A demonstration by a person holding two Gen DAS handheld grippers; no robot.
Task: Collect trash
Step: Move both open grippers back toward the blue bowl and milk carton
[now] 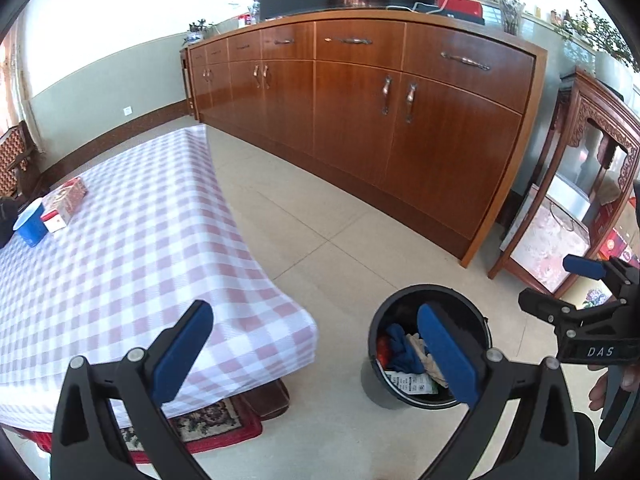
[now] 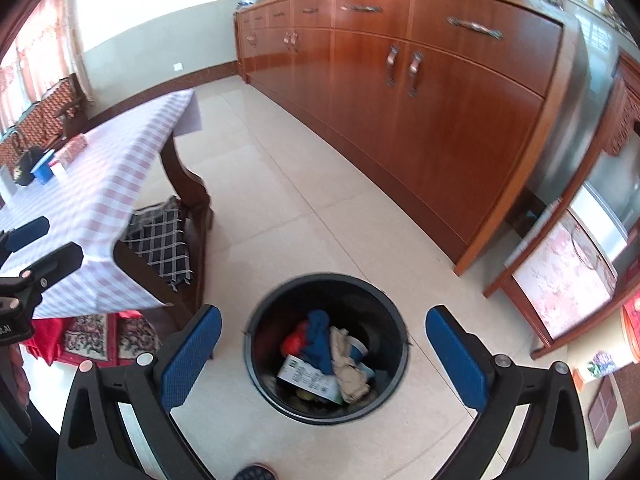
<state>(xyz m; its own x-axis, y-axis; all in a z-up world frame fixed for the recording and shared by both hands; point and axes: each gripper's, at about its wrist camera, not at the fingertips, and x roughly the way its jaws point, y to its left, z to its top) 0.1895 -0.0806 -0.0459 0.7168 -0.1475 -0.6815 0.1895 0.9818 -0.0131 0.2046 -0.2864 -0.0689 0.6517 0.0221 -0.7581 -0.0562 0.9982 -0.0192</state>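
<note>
- A long wooden sideboard (image 2: 420,92) with drawers and cupboard doors is seen along the wall, all of them shut, with clutter lined up on top that's too blurry to be named.
- The table (image 1: 120,248) is covered by a pink and white checked cloth; a red and white box (image 1: 64,204) and a blue cup (image 1: 31,224) are parked near its far left edge, just beside each other. What's in the cup can't be made out.
- A carved wooden stand (image 1: 576,184) is set right of the sideboard, with a flowery panel leaned inside it.
- A patterned red rug (image 2: 92,336) is spotted on the floor under the table.
- The black trash bin (image 2: 328,348) is stood on the tiled floor, near the table corner and well apart from the sideboard. It's partly filled: a blue cloth-like wad (image 2: 318,336), a crumpled beige piece (image 2: 348,368), something red (image 2: 294,340) and a white printed carton (image 2: 308,380) are piled in there, all touching.
- The right claw (image 2: 324,364) is held above the bin with its blue pads spread wide and nothing gripped between them.
- The left claw (image 1: 316,356) is likewise opened wide and empty, positioned between the table corner and the bin, with its right pad overlapping the bin's mouth in the left wrist view.
</note>
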